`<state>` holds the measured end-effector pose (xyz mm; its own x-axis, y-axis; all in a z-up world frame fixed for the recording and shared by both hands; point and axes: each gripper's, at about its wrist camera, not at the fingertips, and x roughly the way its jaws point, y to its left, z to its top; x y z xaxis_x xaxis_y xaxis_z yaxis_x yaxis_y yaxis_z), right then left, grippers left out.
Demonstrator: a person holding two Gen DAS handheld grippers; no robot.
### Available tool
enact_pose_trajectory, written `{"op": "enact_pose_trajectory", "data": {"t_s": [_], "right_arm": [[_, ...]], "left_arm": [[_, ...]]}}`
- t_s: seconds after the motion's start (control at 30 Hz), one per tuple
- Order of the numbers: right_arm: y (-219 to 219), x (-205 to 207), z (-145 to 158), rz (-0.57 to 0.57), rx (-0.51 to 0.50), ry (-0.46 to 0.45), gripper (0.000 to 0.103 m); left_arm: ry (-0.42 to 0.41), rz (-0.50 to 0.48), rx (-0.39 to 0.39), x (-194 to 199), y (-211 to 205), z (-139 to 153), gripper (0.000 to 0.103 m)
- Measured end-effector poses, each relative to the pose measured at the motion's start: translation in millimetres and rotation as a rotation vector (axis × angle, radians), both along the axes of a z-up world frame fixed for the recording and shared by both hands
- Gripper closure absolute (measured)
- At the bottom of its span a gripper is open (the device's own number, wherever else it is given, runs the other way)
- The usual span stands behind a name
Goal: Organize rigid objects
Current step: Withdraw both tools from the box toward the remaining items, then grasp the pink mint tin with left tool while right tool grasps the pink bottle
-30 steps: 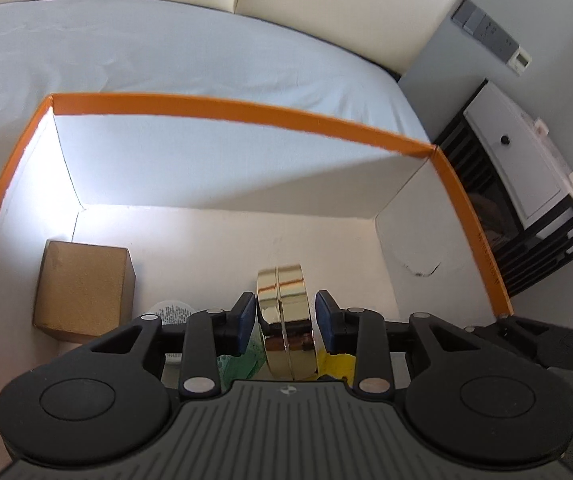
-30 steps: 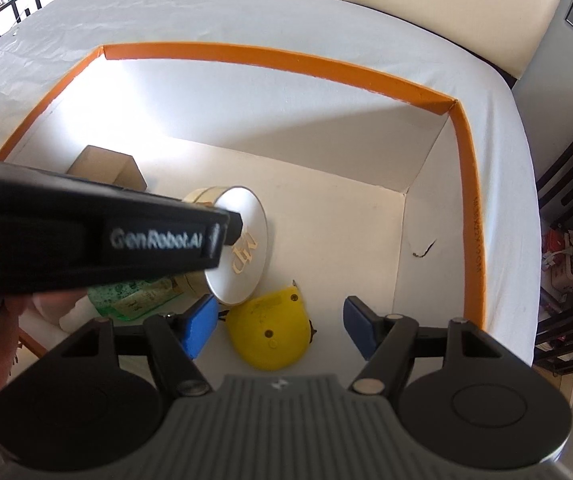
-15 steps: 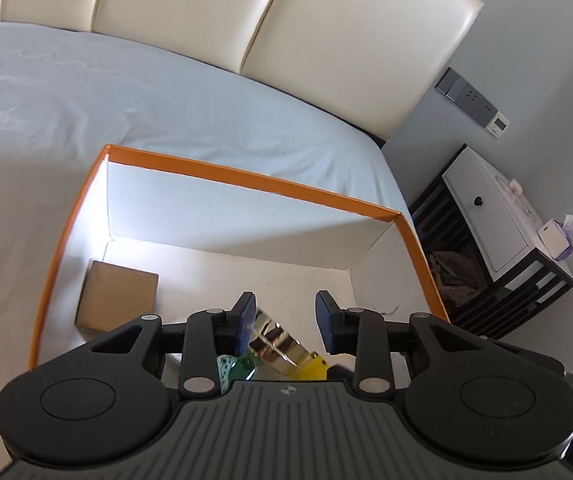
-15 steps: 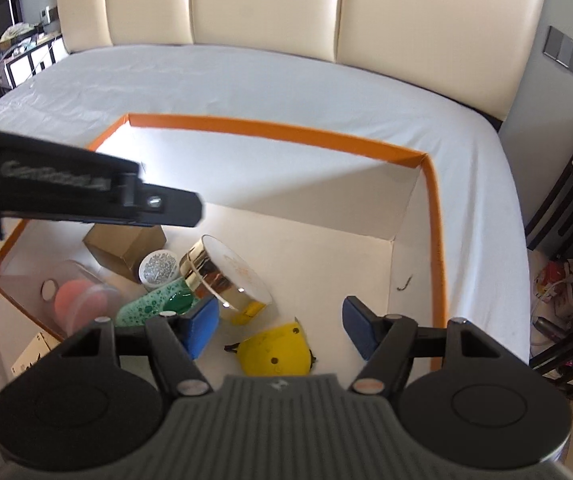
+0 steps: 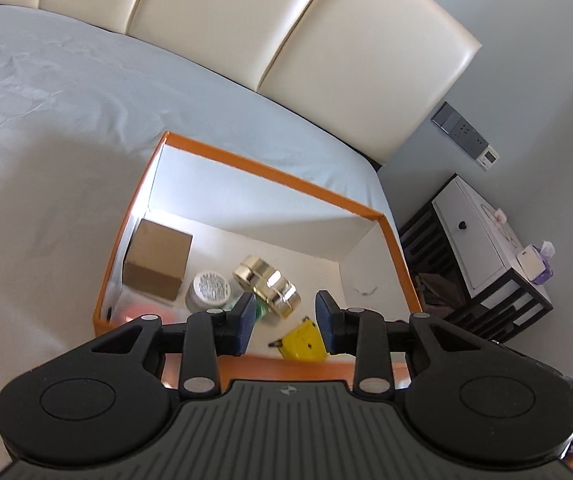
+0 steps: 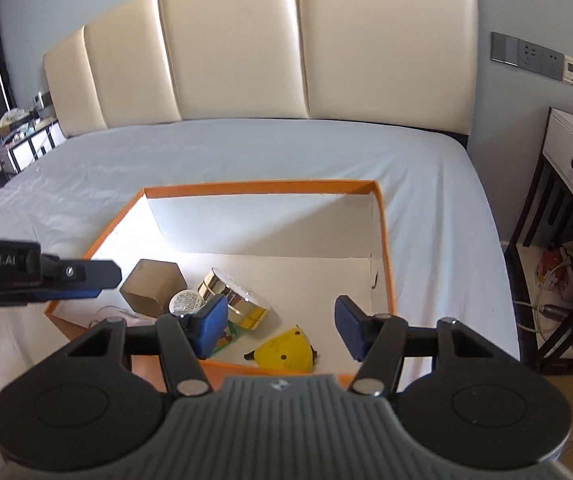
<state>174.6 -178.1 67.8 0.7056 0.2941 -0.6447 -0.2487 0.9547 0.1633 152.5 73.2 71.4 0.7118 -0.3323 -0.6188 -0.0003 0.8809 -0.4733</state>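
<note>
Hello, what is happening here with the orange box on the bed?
A person holds a claw in each hand above an orange box on a bed. The left claw and the right claw are both open and hold nothing. Inside the box lie a brown cardboard box, a gold jar tipped on its side, a white-capped jar, a yellow object and a green item partly hidden. No claw touches any item now.
</note>
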Motion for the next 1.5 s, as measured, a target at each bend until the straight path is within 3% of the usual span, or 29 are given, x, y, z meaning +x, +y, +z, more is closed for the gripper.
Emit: {"op": "enact_pose_trajectory", "data": {"t_s": [0.27,0.43,0.63,0.97,1.2,1.37,1.47,1.5], "right_arm": [[-9,-39,-12,-0.065,0.051,0.079,0.048],[-1,-47,-40,-0.064,-0.025,0.206,0.051],[17,-41,-59,-0.019,-0.137,0.256,0.054],[29,-22,-83,0.004,-0.178,0.34,0.056],[30,-14,-94,0.008,-0.174,0.375,0.06],[25,-8,-100,0.001,-0.158,0.411,0.06],[23,-7,-103,0.004,-0.152,0.425,0.059],[24,-7,-103,0.004,-0.152,0.426,0.059]], "left_arm": [[0.049,-0.063,0.049,-37,-23,-16,0.065],[0.119,-0.079,0.116,-38,-37,-37,0.065],[0.264,-0.001,0.048,-20,-27,-73,0.058],[0.372,0.025,0.035,4,-31,-108,0.058],[0.398,0.019,-0.067,14,-27,-120,0.054],[0.401,0.011,-0.071,19,-30,-122,0.053],[0.383,0.0,-0.047,17,-32,-119,0.058],[0.369,0.001,-0.034,16,-33,-116,0.067]]}}
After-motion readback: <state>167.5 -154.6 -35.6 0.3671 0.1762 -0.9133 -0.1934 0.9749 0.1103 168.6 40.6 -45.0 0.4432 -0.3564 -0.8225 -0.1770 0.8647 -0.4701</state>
